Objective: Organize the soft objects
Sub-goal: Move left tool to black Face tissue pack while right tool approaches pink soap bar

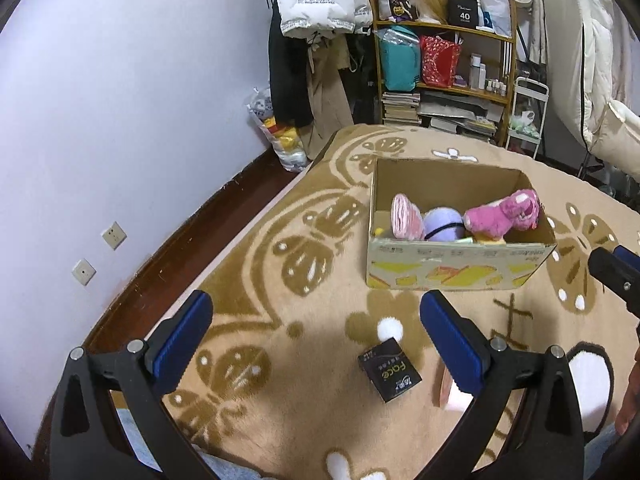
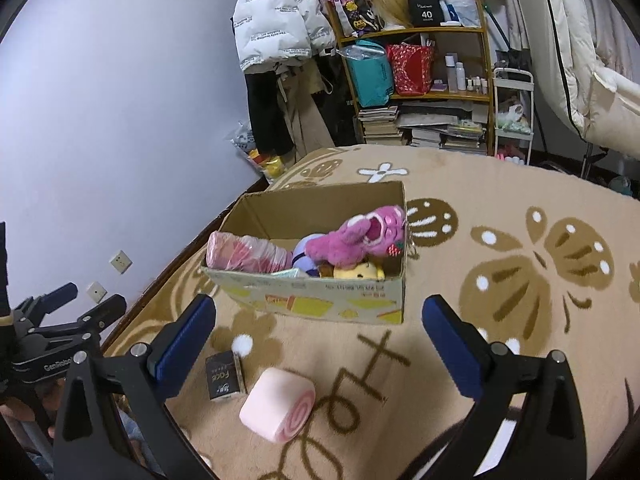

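Note:
An open cardboard box [image 1: 460,270] [image 2: 320,300] stands on the beige blanket. It holds a pink plush [image 1: 504,214] [image 2: 360,236], a wrapped pink roll [image 1: 406,216] [image 2: 248,256], a purple ball [image 1: 442,226] and a yellow toy [image 2: 360,271]. A pink swiss-roll cushion [image 2: 278,408] lies on the blanket between my right gripper's fingers; it shows partly in the left wrist view [image 1: 448,394]. A black packet [image 1: 390,372] [image 2: 224,376] lies beside it. My left gripper [image 1: 316,338] and my right gripper [image 2: 320,340] are open and empty.
A wooden shelf [image 1: 444,60] [image 2: 416,80] with bags and books stands at the back, with hanging coats [image 2: 276,20] to its left. A plastic bag [image 1: 276,132] sits by the purple wall. A white cart [image 2: 514,120] and bedding stand at the right.

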`<action>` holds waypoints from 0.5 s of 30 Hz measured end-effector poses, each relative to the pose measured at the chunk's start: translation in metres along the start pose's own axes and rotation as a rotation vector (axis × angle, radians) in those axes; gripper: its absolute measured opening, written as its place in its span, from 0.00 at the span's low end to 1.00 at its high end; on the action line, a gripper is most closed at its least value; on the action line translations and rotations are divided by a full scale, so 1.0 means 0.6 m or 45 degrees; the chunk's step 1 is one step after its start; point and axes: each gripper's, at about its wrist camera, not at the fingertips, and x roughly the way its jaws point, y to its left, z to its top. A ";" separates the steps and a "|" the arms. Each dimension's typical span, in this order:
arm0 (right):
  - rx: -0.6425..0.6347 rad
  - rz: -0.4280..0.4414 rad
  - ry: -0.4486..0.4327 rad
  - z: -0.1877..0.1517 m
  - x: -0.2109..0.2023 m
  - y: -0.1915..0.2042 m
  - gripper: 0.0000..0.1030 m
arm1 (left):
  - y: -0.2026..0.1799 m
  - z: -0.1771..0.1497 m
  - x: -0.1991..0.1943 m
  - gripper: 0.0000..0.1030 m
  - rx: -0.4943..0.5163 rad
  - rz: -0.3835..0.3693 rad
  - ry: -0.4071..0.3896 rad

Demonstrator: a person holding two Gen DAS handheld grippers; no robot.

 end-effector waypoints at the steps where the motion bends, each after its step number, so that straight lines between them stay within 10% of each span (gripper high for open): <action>1: 0.002 0.003 0.004 -0.003 0.000 0.001 1.00 | 0.001 -0.002 0.003 0.99 -0.001 -0.006 0.006; 15: -0.004 -0.008 0.052 -0.049 0.030 0.008 1.00 | 0.000 -0.037 0.060 0.99 -0.042 -0.053 0.124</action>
